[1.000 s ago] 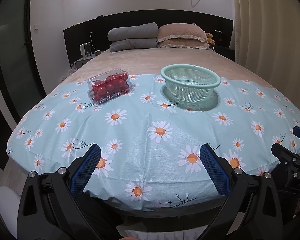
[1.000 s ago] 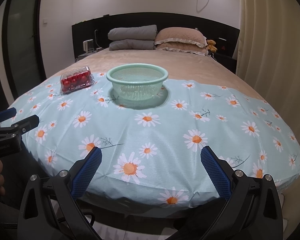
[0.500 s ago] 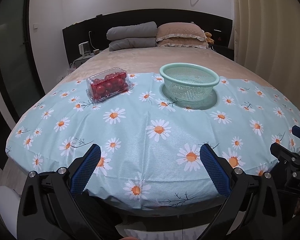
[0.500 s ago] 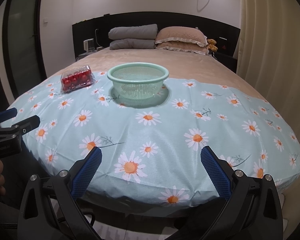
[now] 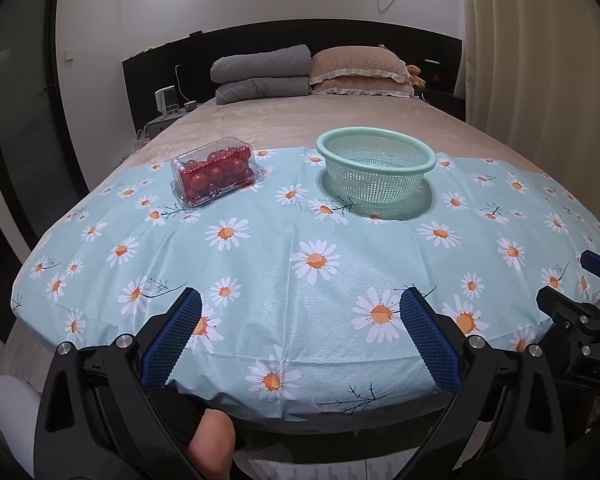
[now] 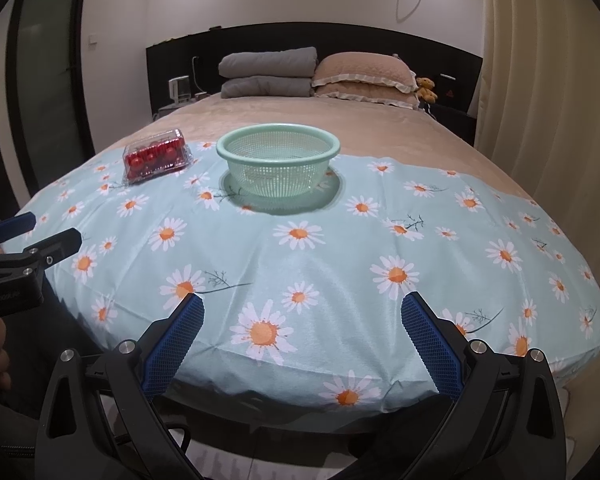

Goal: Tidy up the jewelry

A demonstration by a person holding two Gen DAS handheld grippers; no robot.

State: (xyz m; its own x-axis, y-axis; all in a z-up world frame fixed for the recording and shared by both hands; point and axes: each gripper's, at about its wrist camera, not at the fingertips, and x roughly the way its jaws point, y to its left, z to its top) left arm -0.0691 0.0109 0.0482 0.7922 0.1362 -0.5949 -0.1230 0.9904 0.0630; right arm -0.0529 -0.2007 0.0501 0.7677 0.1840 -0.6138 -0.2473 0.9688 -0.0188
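Left gripper [image 5: 300,308]: fingers [image 5: 172,336] spread wide, nothing between them. It hangs over the near edge of the bed [image 5: 284,120], above the daisy-print cloth [image 5: 284,248].

Right gripper [image 6: 300,312]: fingers [image 6: 430,344] also spread wide, nothing between them, same near edge, to the right of the left one. Each gripper shows at the edge of the other's view: the right one at far right of the left wrist view [image 5: 580,320], the left one at far left of the right wrist view [image 6: 24,256].

No jewelry visible in either view. Things on the cloth:
- Clear clamshell box [image 5: 216,172] holding round red pieces; can't tell for sure what they are. Lid closed. It sits at the far left of the cloth, well apart from both sets of fingers. In the left wrist view it is ahead and left of the finger gap; in the right wrist view [image 6: 156,158] it is far off to the left.
- Mint-green mesh basket [image 5: 376,148], upright, right of the box, with a gap between them. In the right wrist view [image 6: 278,148] it is straight ahead, roughly on the finger centreline; in the left view it is ahead and slightly right. Inside looks bare as far as the mesh lets me see.

Behind: grey folded blanket [image 5: 260,76] and tan pillows [image 5: 360,72] against the dark headboard [image 5: 340,36].
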